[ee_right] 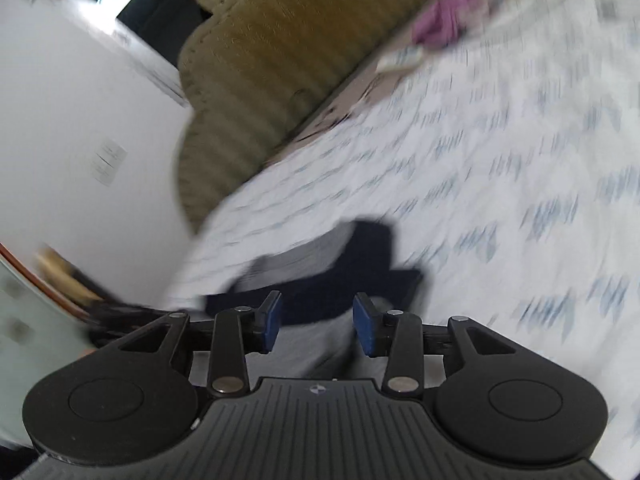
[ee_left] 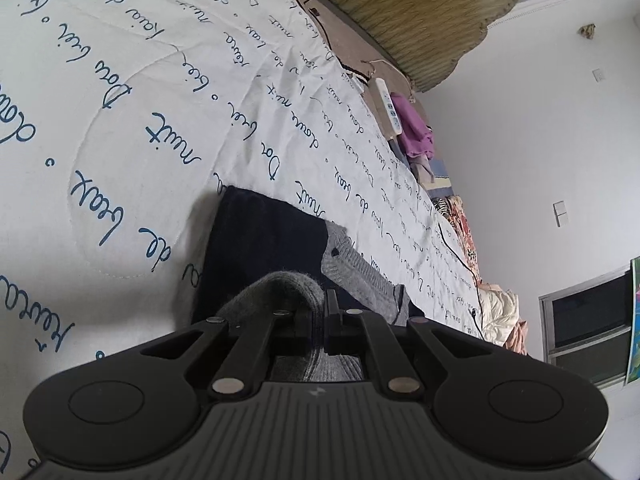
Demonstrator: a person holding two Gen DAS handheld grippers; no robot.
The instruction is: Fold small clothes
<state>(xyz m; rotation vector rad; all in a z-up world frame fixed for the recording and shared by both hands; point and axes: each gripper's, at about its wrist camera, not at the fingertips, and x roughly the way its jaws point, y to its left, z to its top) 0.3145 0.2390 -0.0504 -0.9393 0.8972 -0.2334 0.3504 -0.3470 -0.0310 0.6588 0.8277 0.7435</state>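
Pinching grey knit garment (ee_left: pixel 288 284), left tool (ee_left: pixel 318 312)

Parted fingers (ee_right: pixel 276 322) above blurred dark garment (ee_right: pixel 372 256)

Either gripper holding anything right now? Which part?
Left gripper is shut on a grey knit fold of the garment. Right gripper is open, nothing pinched.

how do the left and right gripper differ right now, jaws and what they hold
The left gripper has its jaws shut on a fold of the grey knit garment; the right gripper has its jaws apart, blue pads showing, pinching nothing. The left wrist view is sharp, the right wrist view is smeared by blur. Both hang over the same grey and navy clothing on the white script-printed bedspread.
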